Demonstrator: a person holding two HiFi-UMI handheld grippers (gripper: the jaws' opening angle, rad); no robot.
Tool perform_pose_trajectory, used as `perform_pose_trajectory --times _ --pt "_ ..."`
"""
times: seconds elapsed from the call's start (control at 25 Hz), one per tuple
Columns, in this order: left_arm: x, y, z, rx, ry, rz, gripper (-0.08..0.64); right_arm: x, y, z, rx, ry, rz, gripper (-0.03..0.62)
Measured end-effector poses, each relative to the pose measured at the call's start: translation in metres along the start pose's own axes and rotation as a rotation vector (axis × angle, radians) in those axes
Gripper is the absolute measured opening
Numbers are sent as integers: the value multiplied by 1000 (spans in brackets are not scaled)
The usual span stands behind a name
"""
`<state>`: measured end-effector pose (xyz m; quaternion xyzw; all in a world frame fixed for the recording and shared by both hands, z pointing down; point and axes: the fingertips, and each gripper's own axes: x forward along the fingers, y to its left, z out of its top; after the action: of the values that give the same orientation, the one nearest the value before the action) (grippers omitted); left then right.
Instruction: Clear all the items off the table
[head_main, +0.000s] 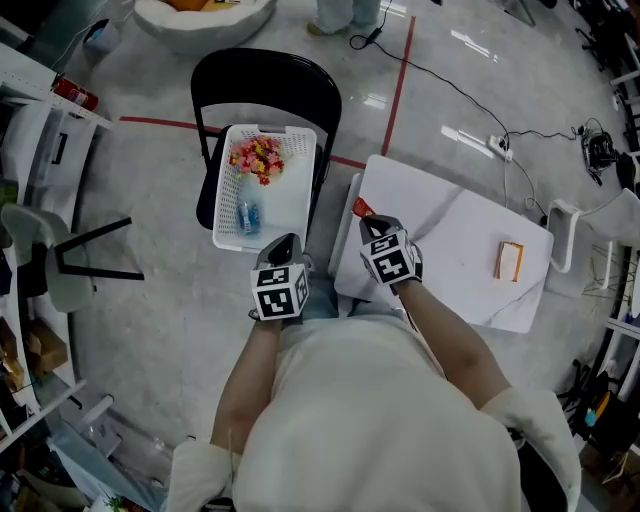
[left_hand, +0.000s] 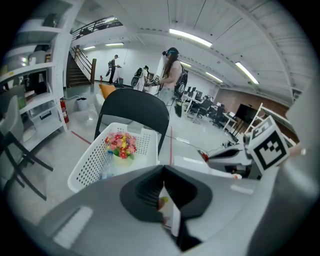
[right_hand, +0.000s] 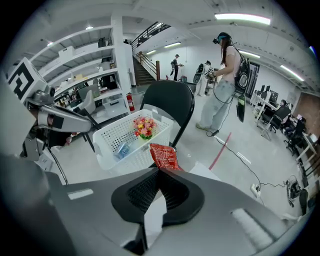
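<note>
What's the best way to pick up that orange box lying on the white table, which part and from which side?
Come straight down from above. The orange box lies flat on the white table with nothing beside it, so its top and sides are all free. Set the jaws across its narrower width, on the two long edges, about midway along.

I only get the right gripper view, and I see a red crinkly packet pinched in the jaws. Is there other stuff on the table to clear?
Observer: Yes. The head view shows one orange and white packet on the white table, at the end away from the white basket.
Operator: Is my red packet over the basket?
Observer: No. From above, the red packet in the right gripper hangs by the table's corner, beside the basket.
Operator: What about the other gripper?
Observer: The left gripper view shows the left gripper with jaws together, no item gripped.
</note>
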<state>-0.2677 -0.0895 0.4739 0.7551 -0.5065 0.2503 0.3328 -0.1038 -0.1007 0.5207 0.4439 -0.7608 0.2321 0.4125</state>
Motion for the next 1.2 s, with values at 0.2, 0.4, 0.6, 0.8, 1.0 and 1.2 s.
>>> perform_pose_trajectory --times 0.2,0.4,0.6,0.8,1.0,1.2 --pt "-4 21 1 -31 -6 16 8 15 19 16 -21 -6 27 6" --pt "-5 41 -1 -54 -5 36 8 28 37 30 -36 0 56 6" --pt "-4 59 -1 -79 -5 51 8 41 53 41 -49 11 82 6" --pt "-1 75 -4 -103 3 64 9 52 67 52 -61 15 103 6" --pt "3 91 -6 -126 10 78 8 64 80 63 -80 15 125 6" --pt "6 103 -7 -136 17 89 8 76 93 73 -99 17 148 6"
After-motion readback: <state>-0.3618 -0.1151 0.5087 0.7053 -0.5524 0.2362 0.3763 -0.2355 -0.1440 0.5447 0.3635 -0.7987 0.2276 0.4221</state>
